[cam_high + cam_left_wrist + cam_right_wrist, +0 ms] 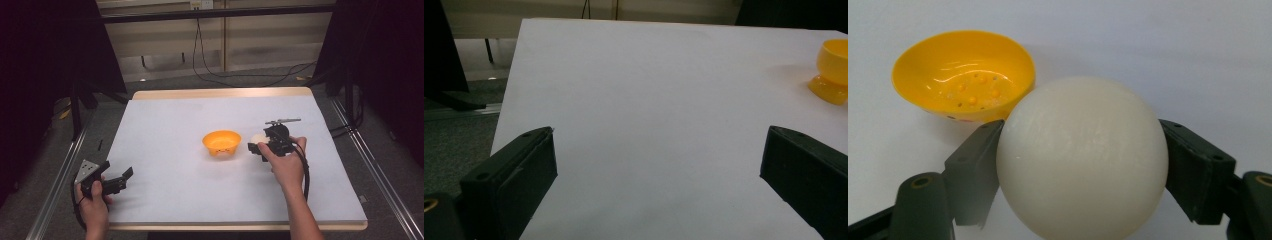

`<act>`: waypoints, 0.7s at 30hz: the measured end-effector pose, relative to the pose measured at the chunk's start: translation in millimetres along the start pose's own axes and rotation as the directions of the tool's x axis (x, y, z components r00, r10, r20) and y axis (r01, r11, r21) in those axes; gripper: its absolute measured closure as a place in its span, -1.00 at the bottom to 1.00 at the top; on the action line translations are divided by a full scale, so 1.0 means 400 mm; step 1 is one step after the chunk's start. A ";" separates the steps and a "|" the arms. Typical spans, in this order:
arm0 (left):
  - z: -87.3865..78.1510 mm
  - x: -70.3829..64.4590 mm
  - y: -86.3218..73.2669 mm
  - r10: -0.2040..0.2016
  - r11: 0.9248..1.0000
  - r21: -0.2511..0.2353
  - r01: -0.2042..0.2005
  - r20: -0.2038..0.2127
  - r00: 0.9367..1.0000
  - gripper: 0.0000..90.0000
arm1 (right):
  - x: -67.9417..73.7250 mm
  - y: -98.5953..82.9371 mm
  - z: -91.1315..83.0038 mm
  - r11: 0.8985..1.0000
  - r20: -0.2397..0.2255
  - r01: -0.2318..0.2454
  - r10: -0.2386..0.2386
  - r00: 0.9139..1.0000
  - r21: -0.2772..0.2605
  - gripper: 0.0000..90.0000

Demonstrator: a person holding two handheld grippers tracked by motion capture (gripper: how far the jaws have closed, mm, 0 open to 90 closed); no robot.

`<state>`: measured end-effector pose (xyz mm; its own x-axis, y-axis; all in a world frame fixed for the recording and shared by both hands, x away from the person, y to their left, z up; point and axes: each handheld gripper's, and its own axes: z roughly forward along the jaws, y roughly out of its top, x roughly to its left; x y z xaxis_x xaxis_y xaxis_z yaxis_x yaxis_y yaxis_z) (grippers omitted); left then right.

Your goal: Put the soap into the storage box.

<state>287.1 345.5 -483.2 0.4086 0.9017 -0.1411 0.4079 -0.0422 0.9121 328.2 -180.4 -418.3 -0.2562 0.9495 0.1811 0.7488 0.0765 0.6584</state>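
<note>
1. My left hand-held gripper (120, 178) rests at the near left corner of the worktop (165, 190), gripped in my left hand (92, 202). Its jaws are spread wide with nothing between them; in the left gripper view I see bare white surface in the gap.
2. My right hand (287, 167) holds my right hand-held gripper (256, 145) farther in, right of the middle of the worktop. It points left, toward the bowl.
3. That hand-held gripper pinches a cream-white ball (1082, 157). In the right gripper view the two black jaws press against the ball's left and right sides, and the ball bulges out above and below them.
4. The ball (258, 138) sits just beside the yellow-orange bowl (221, 142), on its right, outside it. I cannot tell whether the ball touches the worktop.
5. The bowl stands upright near the worktop's centre. In the right gripper view its inside (964, 75) is glossy with small raised dots at the bottom, and nothing lies in it.
6. Beyond the worktop's far edge, black cables (220, 75) trail across the floor.
</note>
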 end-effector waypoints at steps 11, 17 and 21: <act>0.000 0.000 0.000 -0.004 1.000 -0.001 0.004 0.002 1.000 -0.97 | 0.039 0.036 0.004 1.000 -0.003 0.020 -0.020 1.000 -0.006 -0.48; 0.000 0.000 0.000 -0.004 1.000 0.000 0.004 0.004 1.000 -0.97 | 0.058 0.047 0.010 1.000 -0.010 0.027 -0.027 1.000 -0.001 -0.48; 0.000 0.000 0.000 -0.005 1.000 -0.001 0.005 0.005 1.000 -0.97 | 0.070 0.055 0.016 0.999 -0.014 0.035 -0.035 0.999 -0.005 -0.48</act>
<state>287.2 345.6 -483.3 0.4106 0.8998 -0.1472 0.4093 -0.0376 0.9116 341.4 -150.3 -403.4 -0.2904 0.9420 0.1682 0.7363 0.1078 0.6680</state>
